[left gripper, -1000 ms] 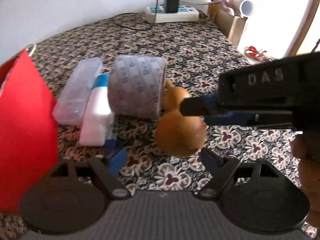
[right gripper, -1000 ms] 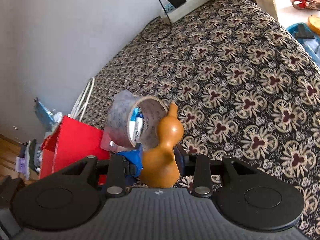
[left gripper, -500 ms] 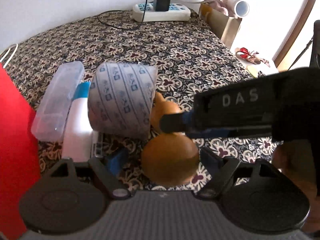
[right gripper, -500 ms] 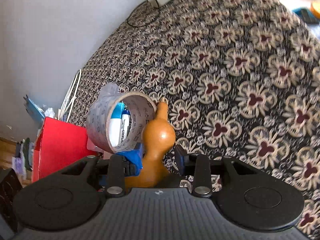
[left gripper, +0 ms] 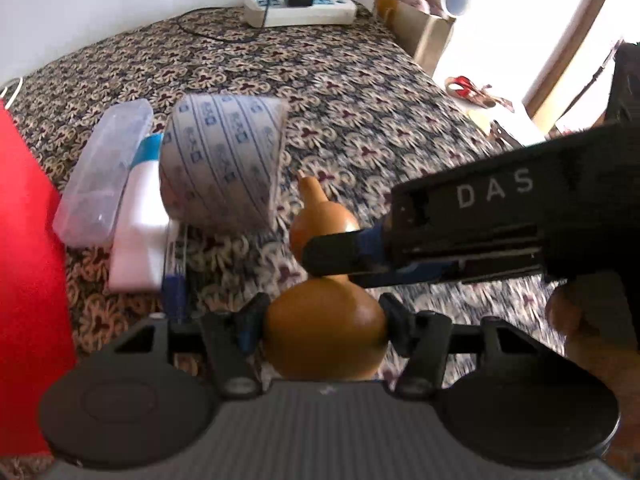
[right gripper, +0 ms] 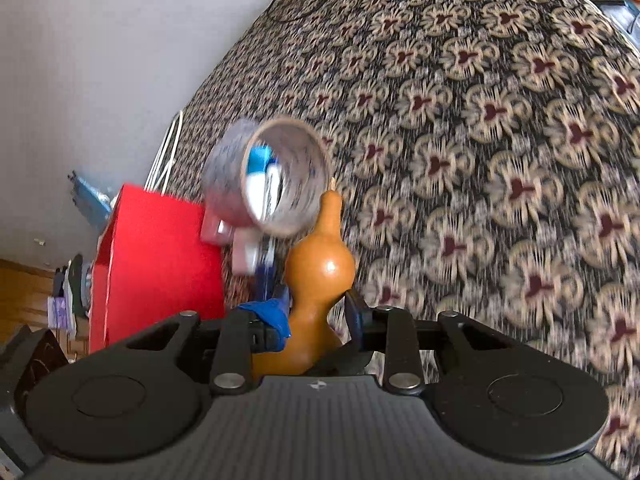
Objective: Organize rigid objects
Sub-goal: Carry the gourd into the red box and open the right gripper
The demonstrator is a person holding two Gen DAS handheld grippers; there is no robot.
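An orange-brown gourd stands neck-up on the patterned cloth. My left gripper flanks its lower bulb. The jaws are closing and both pads touch the bulb's sides. My right gripper reaches in from the right in the left wrist view, one finger crossing the gourd's waist. Its jaws are closing too, with the gourd between them and the blue pad against the waist. Just behind the gourd a roll of printed tape lies on its side.
A clear plastic box, a white bottle with a blue cap and a blue pen lie left of the tape. A red bag stands at the left edge. A power strip and a cardboard box sit at the back.
The left jaws have narrowed from wide apart onto the gourd's lower bulb, which now sits closer between them. The right jaws have drawn in at the waist, and the right view has swung.
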